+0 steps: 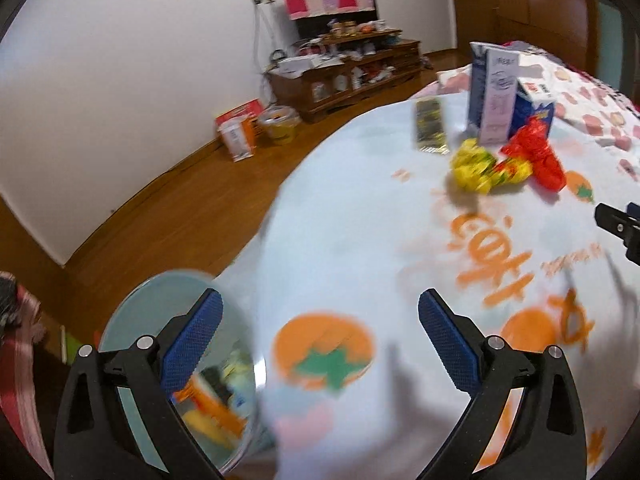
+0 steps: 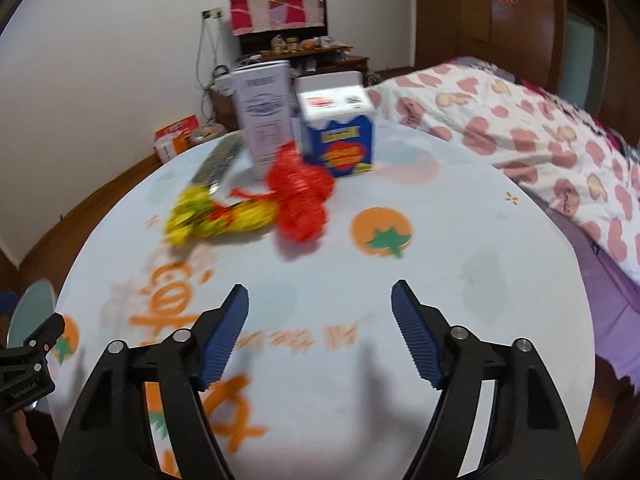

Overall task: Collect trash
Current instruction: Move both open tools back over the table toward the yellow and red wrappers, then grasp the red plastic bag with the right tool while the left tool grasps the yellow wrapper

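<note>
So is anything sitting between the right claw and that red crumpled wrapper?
Nothing visible. Only bare tablecloth lies between the open right claw and the red wrapper. The cartons stand behind it, the yellow wrapper to its left.

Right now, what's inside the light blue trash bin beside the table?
The trash bin holds blurred trash: something orange and yellow bits. The left gripper, open, hides part of the inside, and the bottom can't be seen.

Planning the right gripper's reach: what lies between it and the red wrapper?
Only bare printed tablecloth, seen in the right wrist view; nothing stands between the open right gripper and the red wrapper.
</note>
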`<state>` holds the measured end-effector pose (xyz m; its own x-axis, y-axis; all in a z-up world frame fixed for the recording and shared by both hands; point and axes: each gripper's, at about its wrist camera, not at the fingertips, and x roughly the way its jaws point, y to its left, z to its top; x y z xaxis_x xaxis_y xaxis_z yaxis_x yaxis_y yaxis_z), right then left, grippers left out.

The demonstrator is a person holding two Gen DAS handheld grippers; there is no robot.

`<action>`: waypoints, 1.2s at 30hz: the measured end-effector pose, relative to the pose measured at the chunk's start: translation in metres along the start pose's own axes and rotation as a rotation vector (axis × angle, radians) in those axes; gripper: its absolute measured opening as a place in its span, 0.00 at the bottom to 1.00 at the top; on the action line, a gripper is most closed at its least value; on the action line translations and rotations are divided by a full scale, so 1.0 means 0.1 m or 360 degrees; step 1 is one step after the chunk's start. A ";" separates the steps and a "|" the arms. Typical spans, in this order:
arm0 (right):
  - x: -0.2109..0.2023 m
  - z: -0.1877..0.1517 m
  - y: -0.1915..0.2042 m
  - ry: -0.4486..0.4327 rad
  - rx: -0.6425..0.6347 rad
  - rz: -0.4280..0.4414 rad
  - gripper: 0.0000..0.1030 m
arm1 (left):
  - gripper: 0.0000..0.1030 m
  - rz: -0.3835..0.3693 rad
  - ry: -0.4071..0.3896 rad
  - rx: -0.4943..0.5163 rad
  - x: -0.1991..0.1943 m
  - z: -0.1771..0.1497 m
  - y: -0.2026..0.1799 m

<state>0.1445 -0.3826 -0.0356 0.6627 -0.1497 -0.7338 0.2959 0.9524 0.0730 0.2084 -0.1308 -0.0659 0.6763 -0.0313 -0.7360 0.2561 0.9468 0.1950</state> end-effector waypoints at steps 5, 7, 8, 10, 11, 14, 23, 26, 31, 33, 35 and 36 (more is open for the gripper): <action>0.27 0.31 -0.14 0.0011 0.0040 0.0075 0.61 | 0.91 -0.0090 -0.0046 0.0049 0.21 0.35 -0.29; 0.41 0.44 -0.13 0.0028 0.0037 0.0122 0.60 | 0.91 -0.0140 -0.0057 0.0076 0.31 0.50 -0.42; 0.47 0.49 -0.13 0.0038 0.0038 0.0143 0.60 | 0.91 -0.0154 -0.0059 0.0088 0.35 0.55 -0.47; 0.64 0.57 -0.12 0.0083 0.0053 0.0180 0.55 | 0.91 -0.0180 -0.0074 0.0127 0.43 0.67 -0.62; 0.71 0.59 -0.11 0.0114 0.0058 0.0209 0.53 | 0.91 -0.0187 -0.0084 0.0143 0.46 0.71 -0.67; 0.93 0.58 -0.12 0.0259 0.0074 0.0346 0.19 | 0.91 -0.0197 -0.0111 0.0200 0.55 0.83 -0.86; 0.47 0.52 -0.68 0.0075 0.0167 0.0167 0.14 | 0.68 -0.0346 0.0016 0.0182 0.90 0.94 -1.16; 0.38 0.44 -0.79 0.0047 0.0141 0.0057 0.15 | 0.48 -0.0401 0.0006 0.0180 0.89 0.93 -1.22; 0.18 0.28 -0.81 0.0016 0.0170 0.0039 0.15 | 0.26 -0.0363 -0.0014 0.0233 0.73 0.84 -1.30; 0.10 0.23 -0.76 -0.0001 0.0165 0.0039 0.15 | 0.26 -0.0382 0.0000 0.0176 0.61 0.78 -1.22; -0.03 0.15 -0.70 -0.0031 0.0152 0.0032 0.15 | 0.26 -0.0366 -0.0013 0.0145 0.47 0.70 -1.12; -0.09 0.11 -0.67 -0.0042 0.0151 0.0035 0.15 | 0.26 -0.0352 -0.0017 0.0140 0.42 0.67 -1.11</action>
<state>0.1264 -0.4481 -0.0268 0.6871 -0.1373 -0.7134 0.3442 0.9263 0.1533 0.2550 -0.2584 -0.0754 0.6041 -0.2390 -0.7602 0.4580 0.8848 0.0858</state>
